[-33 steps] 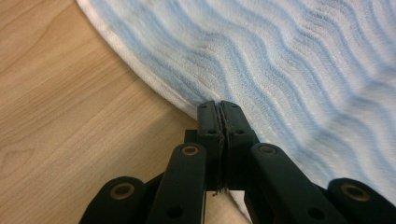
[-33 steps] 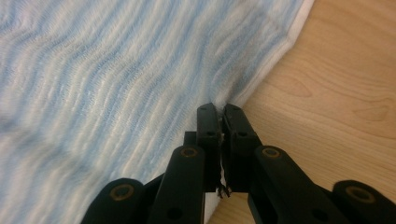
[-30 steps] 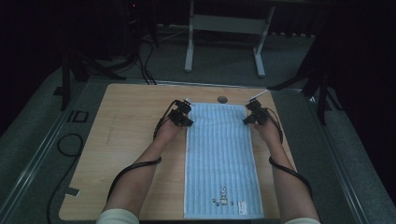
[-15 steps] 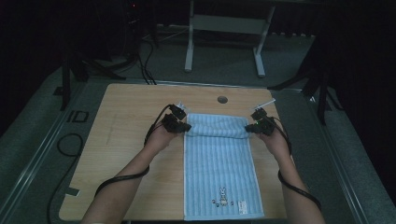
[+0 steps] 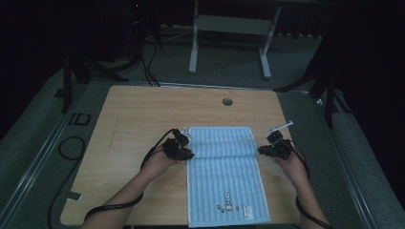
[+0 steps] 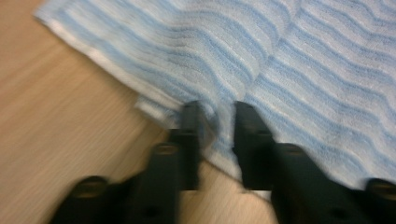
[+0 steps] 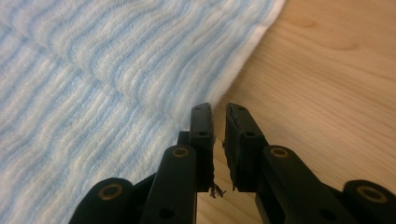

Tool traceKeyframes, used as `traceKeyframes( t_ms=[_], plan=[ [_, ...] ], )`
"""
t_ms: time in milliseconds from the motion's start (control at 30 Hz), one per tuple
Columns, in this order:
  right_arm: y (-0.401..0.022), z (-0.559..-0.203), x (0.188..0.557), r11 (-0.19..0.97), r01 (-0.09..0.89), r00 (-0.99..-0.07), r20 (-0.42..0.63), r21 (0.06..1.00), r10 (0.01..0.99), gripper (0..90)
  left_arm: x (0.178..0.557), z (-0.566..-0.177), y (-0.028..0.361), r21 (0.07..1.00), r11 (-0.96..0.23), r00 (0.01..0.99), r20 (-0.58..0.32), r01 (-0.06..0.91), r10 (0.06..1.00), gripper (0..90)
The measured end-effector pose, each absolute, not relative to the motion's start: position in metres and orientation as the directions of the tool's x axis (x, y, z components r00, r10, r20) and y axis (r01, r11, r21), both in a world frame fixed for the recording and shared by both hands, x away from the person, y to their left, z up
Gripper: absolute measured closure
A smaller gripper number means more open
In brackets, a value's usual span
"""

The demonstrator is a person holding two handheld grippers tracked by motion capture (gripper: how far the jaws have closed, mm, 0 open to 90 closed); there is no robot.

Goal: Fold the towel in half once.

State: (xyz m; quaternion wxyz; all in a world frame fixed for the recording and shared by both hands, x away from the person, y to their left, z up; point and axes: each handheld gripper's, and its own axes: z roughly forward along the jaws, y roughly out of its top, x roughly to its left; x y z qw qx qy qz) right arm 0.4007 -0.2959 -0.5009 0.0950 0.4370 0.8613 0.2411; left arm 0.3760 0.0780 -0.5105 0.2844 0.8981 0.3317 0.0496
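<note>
A light blue striped towel (image 5: 224, 181) lies lengthwise on the wooden table (image 5: 138, 119), its far end folded back over itself as a flap (image 5: 220, 141). My left gripper (image 5: 188, 151) is at the flap's left edge. Its jaws have just been opening, and in the left gripper view (image 6: 217, 109) a small ridge of towel (image 6: 303, 60) stands loosely in the gap. My right gripper (image 5: 261, 150) is at the flap's right edge and has also just been opening. Its jaws (image 7: 217, 109) stand slightly apart beside the towel's (image 7: 93, 84) white hem, with bare wood showing between them.
A small rabbit motif (image 5: 228, 200) marks the towel's near end. A round hole (image 5: 227, 101) sits in the table near its far edge. Cables (image 5: 67, 152) trail over the grey floor at the left, and a white stand (image 5: 229, 43) is beyond the table.
Both grippers came toward the person from the table's far part, drawing the towel's far end back over itself into a flap. The towel now reaches less far.
</note>
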Motion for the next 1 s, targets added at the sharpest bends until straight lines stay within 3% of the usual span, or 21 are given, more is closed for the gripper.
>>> traceKeyframes(
  t_ms=[233,600,1000],
  plan=[
    [-0.282,-0.483,0.4,0.526,0.665,-0.631,0.022,0.53,0.775,84.0,0.376,-0.497,0.071,0.57,-0.611,0.771,-0.063,0.549,0.634,70.2],
    [-0.256,-0.516,0.424,0.58,0.689,-0.653,0.024,0.434,0.757,83.9,0.398,-0.527,0.06,0.497,-0.632,0.756,-0.076,0.594,0.651,72.2],
    [-0.241,-0.523,0.427,0.583,0.69,-0.659,0.041,0.43,0.751,83.9,0.407,-0.529,0.079,0.491,-0.614,0.737,-0.088,0.617,0.67,73.4]
  ],
)
